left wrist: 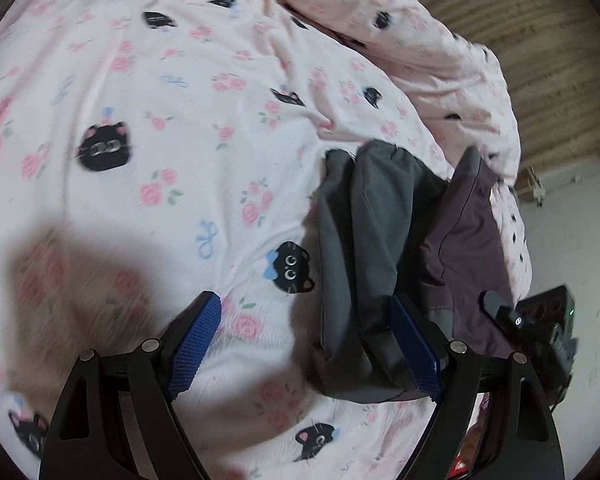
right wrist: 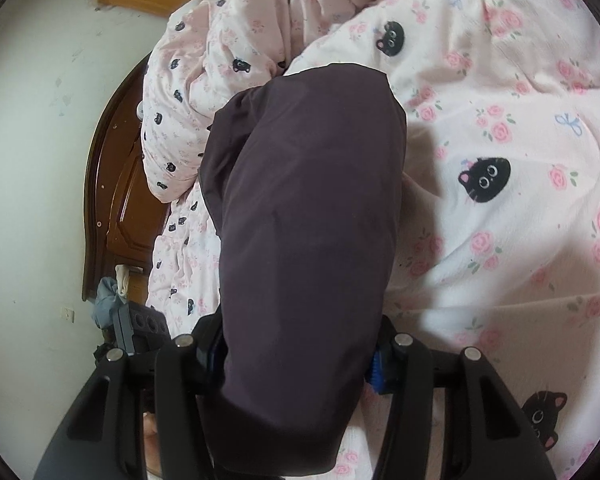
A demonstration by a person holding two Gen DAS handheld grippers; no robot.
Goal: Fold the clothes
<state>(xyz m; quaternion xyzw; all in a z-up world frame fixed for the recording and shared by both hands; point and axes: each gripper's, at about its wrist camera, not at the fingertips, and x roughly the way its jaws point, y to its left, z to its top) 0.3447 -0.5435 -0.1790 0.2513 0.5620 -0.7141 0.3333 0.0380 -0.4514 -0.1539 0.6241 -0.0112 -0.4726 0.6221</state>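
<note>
1. The bed (left wrist: 148, 92) fills both views, covered by a pink bedspread (right wrist: 500, 208) printed with roses and black cat faces; a rumpled duvet (right wrist: 204, 80) in the same print is heaped at its far edge.
2. The task's thing, a dark garment (right wrist: 308, 216), lies on the bedspread near the bed's edge. In the left wrist view it shows as a grey folded part beside a purplish part.
3. The right gripper (right wrist: 296, 364) has the garment bunched between its jaws; the pads pinch it on both sides.
4. The left gripper (left wrist: 308, 344) stands spread and holds nothing, one pad touching or just beside the grey fold.
5. Judged step: one end is taken and the fold is beginning.
6. The next move likely calls for the left gripper to take a matching edge, so the cloth can be lifted evenly and laid over itself.
</note>
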